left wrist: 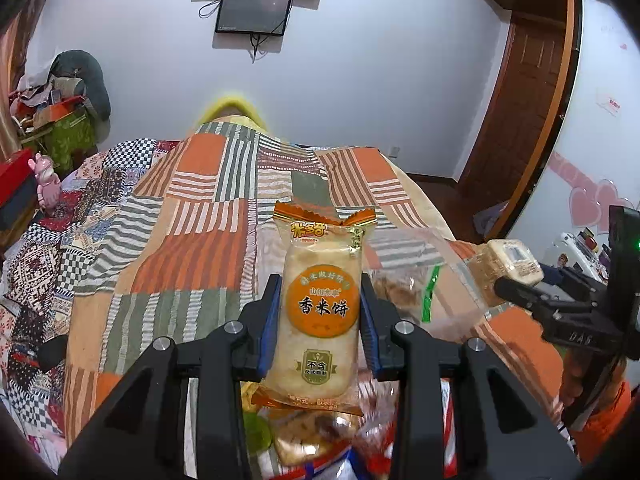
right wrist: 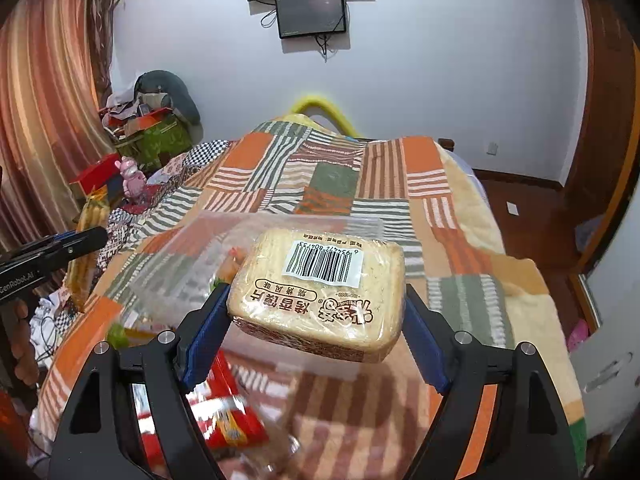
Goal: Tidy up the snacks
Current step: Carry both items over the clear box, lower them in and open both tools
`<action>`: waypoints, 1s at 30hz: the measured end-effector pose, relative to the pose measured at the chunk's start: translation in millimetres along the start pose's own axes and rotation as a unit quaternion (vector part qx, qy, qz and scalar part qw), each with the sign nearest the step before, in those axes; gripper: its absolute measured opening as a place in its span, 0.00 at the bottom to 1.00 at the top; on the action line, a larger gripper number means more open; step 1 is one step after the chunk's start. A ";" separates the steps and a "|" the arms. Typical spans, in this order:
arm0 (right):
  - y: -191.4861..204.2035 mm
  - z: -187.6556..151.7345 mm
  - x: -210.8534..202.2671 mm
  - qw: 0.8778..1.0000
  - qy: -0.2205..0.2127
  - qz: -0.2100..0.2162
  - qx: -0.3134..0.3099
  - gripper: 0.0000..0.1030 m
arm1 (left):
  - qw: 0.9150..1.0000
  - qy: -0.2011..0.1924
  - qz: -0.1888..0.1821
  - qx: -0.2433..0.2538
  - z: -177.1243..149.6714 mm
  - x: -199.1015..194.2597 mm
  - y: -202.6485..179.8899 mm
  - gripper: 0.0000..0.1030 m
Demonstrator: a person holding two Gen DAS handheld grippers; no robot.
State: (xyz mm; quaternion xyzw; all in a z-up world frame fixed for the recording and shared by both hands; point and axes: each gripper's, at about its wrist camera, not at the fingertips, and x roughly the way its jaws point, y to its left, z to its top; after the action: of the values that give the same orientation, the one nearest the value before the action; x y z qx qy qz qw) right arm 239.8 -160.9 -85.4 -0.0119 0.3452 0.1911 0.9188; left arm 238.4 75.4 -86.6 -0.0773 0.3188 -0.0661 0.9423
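Note:
My left gripper (left wrist: 320,312) is shut on a rice cracker packet (left wrist: 320,312) with an orange label, held upright above the bed. My right gripper (right wrist: 318,312) is shut on a square bread-slice snack pack (right wrist: 320,292) with a barcode label on top. That pack (left wrist: 506,266) and the right gripper (left wrist: 520,292) also show at the right of the left wrist view. The left gripper (right wrist: 86,240) reaches in at the left edge of the right wrist view. A clear zip bag (left wrist: 424,280) with snacks inside lies on the bedspread between the two grippers.
A patchwork bedspread (left wrist: 192,240) covers the bed. More snack packets (right wrist: 228,416) in red wrappers lie below the grippers. A pink toy (right wrist: 132,178) and red boxes (right wrist: 96,176) sit at the left. A wooden door (left wrist: 532,92) stands at the right, screens (right wrist: 312,12) on the far wall.

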 end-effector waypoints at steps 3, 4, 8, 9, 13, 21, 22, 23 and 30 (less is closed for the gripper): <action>7.5 3.6 16.3 1.000 0.008 0.003 -0.007 0.77 | 1.000 0.005 0.002 0.002 6.6 17.0 -0.6 0.34; 9.4 3.8 20.0 1.000 0.011 0.004 -0.010 0.77 | 1.000 0.008 0.002 0.002 7.0 20.8 -0.7 0.34; 18.0 5.0 41.3 0.999 0.027 0.008 -0.023 0.77 | 1.000 0.025 0.005 0.003 9.1 46.2 -1.0 0.34; 17.3 4.7 43.8 0.999 0.031 0.009 -0.025 0.77 | 1.000 0.030 0.005 0.003 9.4 52.1 -0.9 0.34; 21.7 1.9 58.6 0.998 0.047 0.014 -0.033 0.77 | 0.999 0.049 0.012 0.010 10.2 77.6 -2.2 0.34; 23.8 -2.5 67.7 0.997 0.070 0.018 -0.040 0.79 | 0.996 0.083 0.021 0.018 5.6 106.0 -4.5 0.35; 24.0 -2.7 65.6 0.997 0.068 0.017 -0.041 0.79 | 0.996 0.087 0.016 0.016 4.1 106.7 -4.2 0.35; 24.5 -2.2 61.8 0.997 0.064 0.015 -0.043 0.78 | 0.996 0.090 0.013 0.013 3.0 106.4 -3.2 0.35; 23.2 3.2 40.5 0.998 0.045 0.020 -0.046 0.82 | 0.997 0.077 0.012 0.014 -0.1 75.0 1.8 0.41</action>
State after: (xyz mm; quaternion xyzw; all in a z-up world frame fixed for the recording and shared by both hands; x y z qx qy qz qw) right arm 261.4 -125.0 -106.3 -0.0559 0.3773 0.2245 0.8967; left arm 297.6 64.1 -131.3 -0.0546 0.3908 -0.0649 0.9166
